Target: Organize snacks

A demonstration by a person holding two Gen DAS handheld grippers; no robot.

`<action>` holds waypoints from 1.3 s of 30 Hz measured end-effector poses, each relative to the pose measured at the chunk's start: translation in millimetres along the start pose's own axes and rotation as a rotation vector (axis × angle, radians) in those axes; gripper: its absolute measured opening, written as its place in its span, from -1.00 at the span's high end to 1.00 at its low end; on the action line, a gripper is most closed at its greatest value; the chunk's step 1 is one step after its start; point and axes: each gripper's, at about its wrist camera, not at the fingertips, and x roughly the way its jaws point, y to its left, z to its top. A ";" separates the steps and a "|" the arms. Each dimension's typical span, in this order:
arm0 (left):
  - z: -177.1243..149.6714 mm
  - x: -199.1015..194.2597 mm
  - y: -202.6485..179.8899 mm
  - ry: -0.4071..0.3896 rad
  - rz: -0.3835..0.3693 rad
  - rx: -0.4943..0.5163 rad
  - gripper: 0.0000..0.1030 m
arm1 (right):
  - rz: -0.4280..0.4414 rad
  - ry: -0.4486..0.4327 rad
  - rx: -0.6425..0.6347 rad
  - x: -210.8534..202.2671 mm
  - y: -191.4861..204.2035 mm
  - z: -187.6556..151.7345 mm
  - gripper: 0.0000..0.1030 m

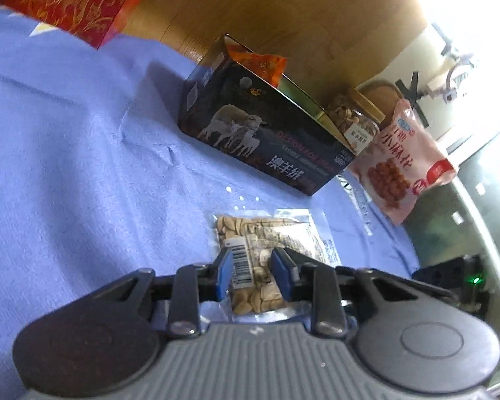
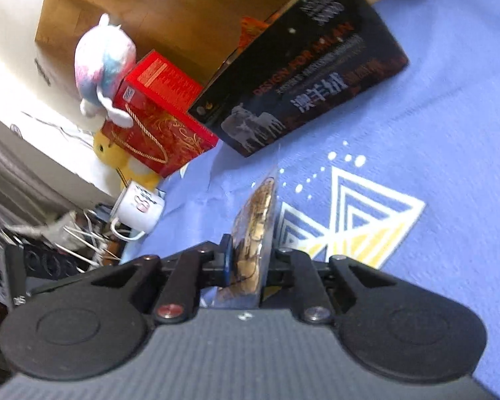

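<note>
A clear packet of seeds (image 1: 266, 253) with a barcode label lies flat on the blue cloth (image 1: 66, 166). My left gripper (image 1: 253, 266) is open, its blue pads either side of the packet's near end. My right gripper (image 2: 250, 260) is shut on another clear snack packet (image 2: 256, 226), held on edge above the cloth (image 2: 450, 116). A black open-topped box with sheep on it (image 1: 266, 133) holds an orange snack bag (image 1: 263, 63); the box also shows in the right wrist view (image 2: 303, 66).
A jar of nuts (image 1: 353, 120) and a pink snack bag (image 1: 403, 163) stand right of the box. A red gift bag (image 2: 156, 123), plush toys (image 2: 103, 63) and a white mug (image 2: 140, 206) sit at the cloth's left edge. Cluttered hangers (image 2: 66, 243) lie beyond.
</note>
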 end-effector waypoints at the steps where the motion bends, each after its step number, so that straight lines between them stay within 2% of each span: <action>1: 0.1 -3.5 0.3 -0.009 0.007 -0.001 0.36 | 0.018 -0.002 0.020 -7.7 -4.5 2.0 0.70; 3: 0.3 -5.2 -3.5 -0.022 0.003 -0.008 0.16 | 0.039 -0.016 0.048 -17.1 -10.8 4.0 0.73; 5: 2.1 -4.1 -8.3 -0.014 -0.035 -0.015 -0.14 | 0.057 -0.041 0.076 -25.3 -17.0 7.4 0.75; 8: 5.2 3.4 -15.0 0.011 -0.086 -0.027 -0.29 | 0.124 -0.064 0.133 -33.2 -23.3 14.2 0.75; 9: 6.5 6.4 -17.1 0.016 -0.102 -0.032 -0.29 | 0.156 -0.072 0.151 -35.0 -23.6 16.8 0.75; 11: 13.9 11.5 -22.1 0.019 -0.144 -0.037 -0.05 | 0.204 -0.086 0.175 -37.4 -21.0 22.8 0.75; 12: 20.8 12.5 -26.5 0.011 -0.162 -0.035 -0.02 | 0.232 -0.091 0.184 -38.0 -18.5 27.6 0.75; 13: 27.4 12.0 -31.2 -0.008 -0.151 -0.023 0.09 | 0.239 -0.101 0.184 -35.2 -11.8 32.7 0.75; 14: 37.4 10.7 -37.5 -0.033 -0.134 0.002 0.33 | 0.233 -0.112 0.169 -35.3 -7.2 39.2 0.75; 16: 59.4 10.5 -46.2 -0.064 -0.127 0.031 0.45 | 0.206 -0.143 0.127 -36.6 2.2 57.4 0.75; 18: 83.3 16.3 -55.5 -0.085 -0.116 0.048 0.46 | 0.179 -0.164 0.081 -34.0 11.0 81.8 0.72; 20: 104.5 27.0 -68.7 -0.116 -0.064 0.107 0.46 | 0.139 -0.186 0.030 -28.8 20.0 104.7 0.57; 22: 121.0 45.0 -79.7 -0.130 0.019 0.166 0.44 | 0.011 -0.226 -0.112 -16.6 39.5 124.1 0.35; 23: 126.3 54.4 -82.5 -0.135 0.074 0.195 0.47 | -0.071 -0.244 -0.204 -10.5 47.9 131.0 0.04; 24: 129.8 63.7 -84.6 -0.137 0.128 0.221 0.47 | -0.190 -0.273 -0.300 -3.5 55.9 135.7 -0.15; 26: 134.8 78.1 -82.4 -0.112 0.198 0.231 0.45 | -0.371 -0.347 -0.432 3.9 63.2 136.3 -0.18; 27: 136.7 80.1 -79.1 -0.108 0.191 0.224 0.44 | -0.414 -0.366 -0.473 4.8 63.3 135.6 -0.18; 29: 140.7 75.8 -76.2 -0.145 0.187 0.222 0.38 | -0.419 -0.390 -0.488 0.2 60.1 133.7 -0.17; 31: 147.7 69.9 -73.6 -0.202 0.219 0.214 0.35 | -0.390 -0.387 -0.507 -2.5 57.3 134.3 -0.13; 32: 150.8 67.7 -72.3 -0.219 0.228 0.204 0.35 | -0.392 -0.377 -0.518 0.3 58.4 136.3 -0.03; 33: 154.9 66.2 -68.5 -0.226 0.232 0.185 0.35 | -0.398 -0.364 -0.527 5.2 58.9 139.4 0.15; 35: 158.8 64.3 -61.5 -0.231 0.237 0.144 0.35 | -0.399 -0.324 -0.540 19.0 62.4 148.2 0.34; 39: 151.8 57.0 -54.9 -0.246 0.252 0.120 0.35 | -0.374 -0.265 -0.561 55.8 72.7 165.7 0.36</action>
